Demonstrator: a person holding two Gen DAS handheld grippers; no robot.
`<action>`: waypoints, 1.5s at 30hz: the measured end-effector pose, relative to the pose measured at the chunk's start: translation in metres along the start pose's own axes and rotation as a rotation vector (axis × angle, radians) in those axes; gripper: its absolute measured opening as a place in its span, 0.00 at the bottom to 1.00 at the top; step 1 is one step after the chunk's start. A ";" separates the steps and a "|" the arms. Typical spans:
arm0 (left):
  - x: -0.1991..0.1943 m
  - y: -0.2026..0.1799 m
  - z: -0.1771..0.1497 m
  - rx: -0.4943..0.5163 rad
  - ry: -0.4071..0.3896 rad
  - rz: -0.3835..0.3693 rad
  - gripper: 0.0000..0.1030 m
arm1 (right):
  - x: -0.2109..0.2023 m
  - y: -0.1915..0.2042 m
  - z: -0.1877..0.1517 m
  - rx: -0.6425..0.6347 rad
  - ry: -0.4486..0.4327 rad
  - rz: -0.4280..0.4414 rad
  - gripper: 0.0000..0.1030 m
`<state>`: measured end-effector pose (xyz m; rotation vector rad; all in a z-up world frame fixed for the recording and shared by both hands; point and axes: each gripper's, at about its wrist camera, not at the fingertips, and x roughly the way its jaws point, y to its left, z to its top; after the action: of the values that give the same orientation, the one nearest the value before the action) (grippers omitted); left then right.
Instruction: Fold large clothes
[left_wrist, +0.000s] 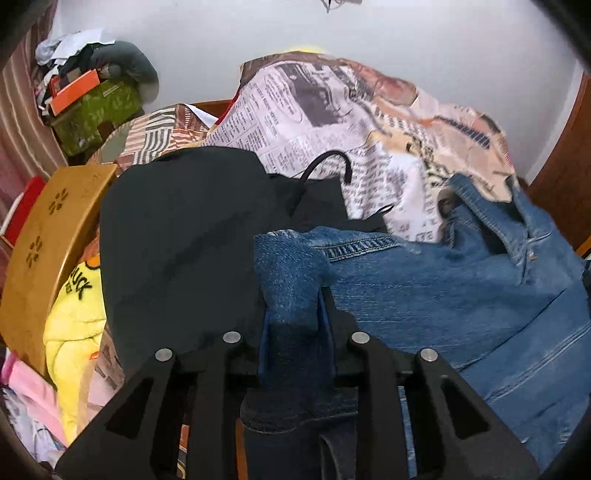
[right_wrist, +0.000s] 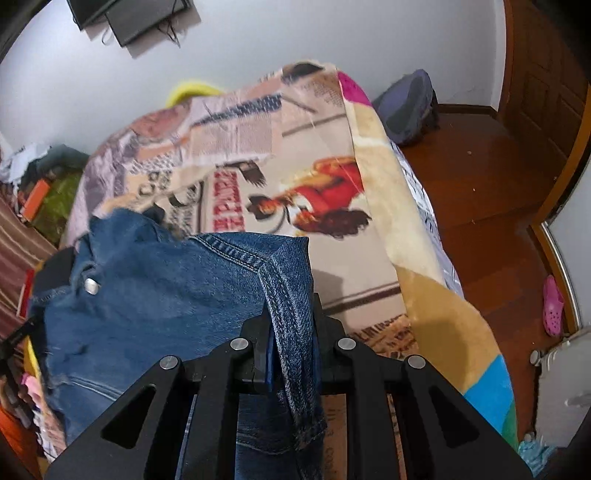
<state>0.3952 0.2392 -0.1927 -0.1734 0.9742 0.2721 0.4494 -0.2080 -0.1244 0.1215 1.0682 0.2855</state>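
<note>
Each hand-held gripper, left (left_wrist: 291, 306) and right (right_wrist: 290, 317), clenches a denim jacket (left_wrist: 443, 295) edge; lower both evenly toward twelve o'clock onto the printed blanket (right_wrist: 332, 166).

— How is the left gripper (left_wrist: 293, 306) set?
— Angled downward, jaws narrowly parted with a fold of denim jacket (left_wrist: 443, 295) pinched between them.
— And the right gripper (right_wrist: 290, 314)?
— Also angled down, nearly closed, clamping the jacket's seam.

Plain pale walls (right_wrist: 258, 44) rise ahead of the grippers. Right of the right one, reddish wooden floor (right_wrist: 476, 177) runs to a brown wooden door (right_wrist: 543, 92). Left of the left one stands a carved wooden headboard (left_wrist: 48, 236).
</note>
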 end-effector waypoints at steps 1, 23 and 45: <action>0.002 0.001 0.000 -0.002 0.005 0.001 0.25 | 0.002 0.000 -0.001 -0.004 0.005 -0.004 0.13; -0.118 0.009 -0.061 0.064 -0.047 0.030 0.61 | -0.139 0.030 -0.066 -0.196 -0.120 0.010 0.41; -0.118 0.024 -0.215 -0.066 0.225 -0.165 0.70 | -0.150 0.017 -0.193 -0.084 0.059 0.040 0.43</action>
<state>0.1547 0.1870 -0.2134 -0.3494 1.1672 0.1345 0.2095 -0.2426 -0.0861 0.0595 1.1121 0.3709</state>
